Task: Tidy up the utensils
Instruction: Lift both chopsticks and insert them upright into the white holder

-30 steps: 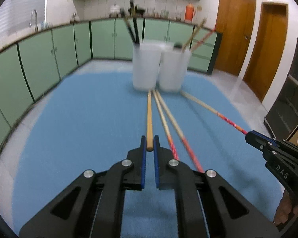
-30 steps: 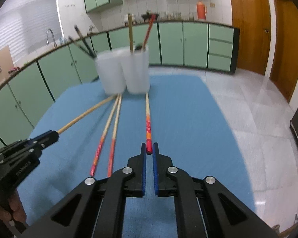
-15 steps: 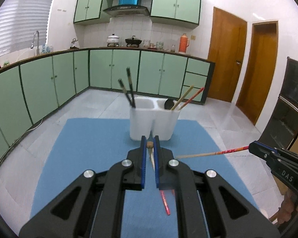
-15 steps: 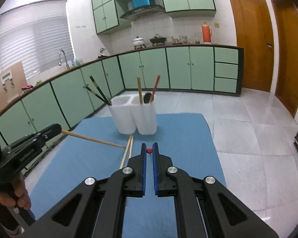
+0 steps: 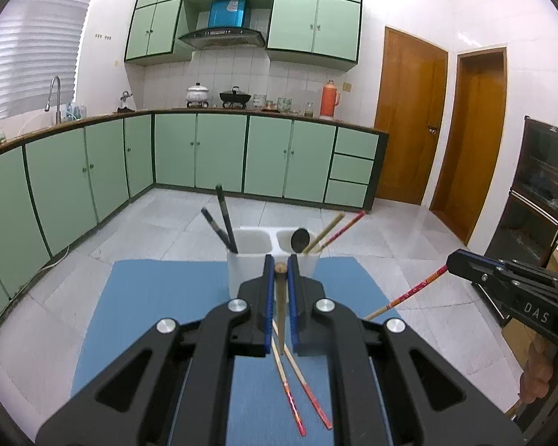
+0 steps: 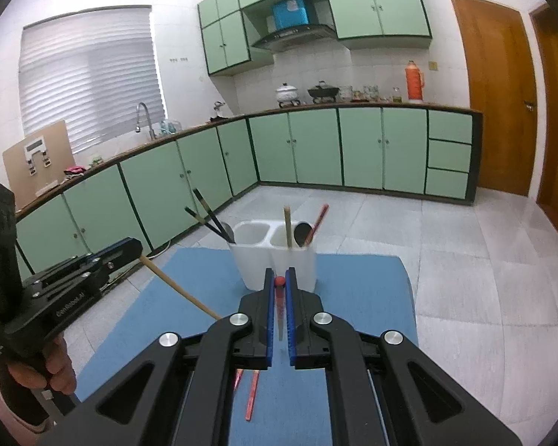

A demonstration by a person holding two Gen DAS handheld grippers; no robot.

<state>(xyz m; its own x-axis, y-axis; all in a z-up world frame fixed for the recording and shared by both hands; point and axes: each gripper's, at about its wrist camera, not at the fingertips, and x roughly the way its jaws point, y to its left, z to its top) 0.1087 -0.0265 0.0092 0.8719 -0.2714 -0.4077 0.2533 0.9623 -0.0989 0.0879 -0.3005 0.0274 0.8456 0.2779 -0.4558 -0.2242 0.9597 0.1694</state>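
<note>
My left gripper is shut on a plain wooden chopstick, held up off the blue mat. My right gripper is shut on a red-patterned chopstick, also lifted; it shows in the left wrist view. The white two-compartment holder stands at the mat's far edge. Its left cup holds two dark chopsticks; its right cup holds a black spoon, a wooden and a red chopstick. Two red-tipped chopsticks lie on the mat below my left gripper.
The mat covers a low table over a tiled floor. Green cabinets run along the left and back. Wooden doors stand at the right, with a dark cabinet beside them.
Both grippers have risen and tilted up, each lifting its chopstick off the mat. The holder now looks farther off and lower in both views.
</note>
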